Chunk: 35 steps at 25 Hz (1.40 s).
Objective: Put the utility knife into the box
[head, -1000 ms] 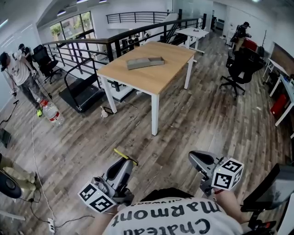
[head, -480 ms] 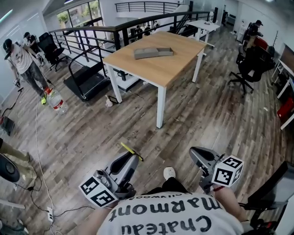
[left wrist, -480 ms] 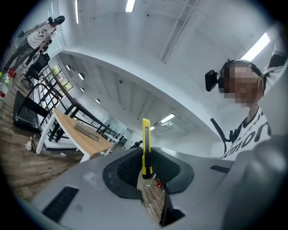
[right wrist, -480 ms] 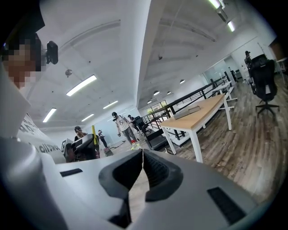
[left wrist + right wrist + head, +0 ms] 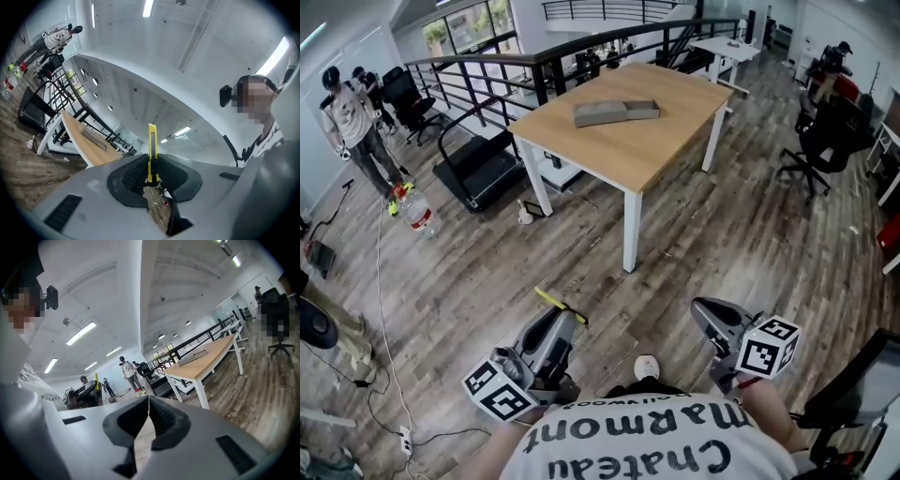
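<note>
Left gripper [image 5: 561, 326] clamps the yellow utility knife [image 5: 152, 147] mid-carry; next it must reach the box [image 5: 616, 112] on the far surface [image 5: 666, 145].

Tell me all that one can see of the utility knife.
The knife is slim and yellow, plastic by its look, with a dark slider near the held end. The left gripper is shut on that end; the rest sticks out past the fingers, crosswise to the gripper. It hangs above the wooden floor. No blade shows.
</note>
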Available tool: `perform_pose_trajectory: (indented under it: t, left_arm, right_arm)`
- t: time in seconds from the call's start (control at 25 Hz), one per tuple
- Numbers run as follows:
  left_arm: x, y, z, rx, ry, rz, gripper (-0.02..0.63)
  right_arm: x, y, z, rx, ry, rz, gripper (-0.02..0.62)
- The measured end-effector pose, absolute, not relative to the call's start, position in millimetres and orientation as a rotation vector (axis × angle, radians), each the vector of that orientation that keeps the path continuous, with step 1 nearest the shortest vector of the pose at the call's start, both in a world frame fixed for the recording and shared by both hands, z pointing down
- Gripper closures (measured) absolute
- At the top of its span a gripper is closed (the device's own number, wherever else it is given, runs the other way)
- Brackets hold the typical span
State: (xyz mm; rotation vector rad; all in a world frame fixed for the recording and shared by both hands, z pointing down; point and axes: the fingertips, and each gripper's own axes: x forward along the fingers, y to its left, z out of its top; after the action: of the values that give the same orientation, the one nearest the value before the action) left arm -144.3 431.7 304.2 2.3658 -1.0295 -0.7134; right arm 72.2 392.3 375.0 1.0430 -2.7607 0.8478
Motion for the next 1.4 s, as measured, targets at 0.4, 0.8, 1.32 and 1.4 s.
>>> perform_pose_trajectory:
  t: [0.4,0.8,1.32,1.4]
  left_arm:
    - [-115,339,307,2.334,-1.052,-0.725,0.545]
    - [-89,266,305,2.327,-1.073,-0.736,0.545]
    - [-84,213,313,2.295,-1.138,-0.744,0.545]
    - [-84,209,315,2.287,-1.149,-0.742,0.545]
  right_arm:
    - [102,304,379,1.027,-2.731,0.864,0.584]
    - [116,228,381,0.948,-2.729,0.866,0.584]
    - [124,164,388,0.894,-2.735,0.864,0.584]
    - [124,158,389,0.880,-2.744,0.867,0.584]
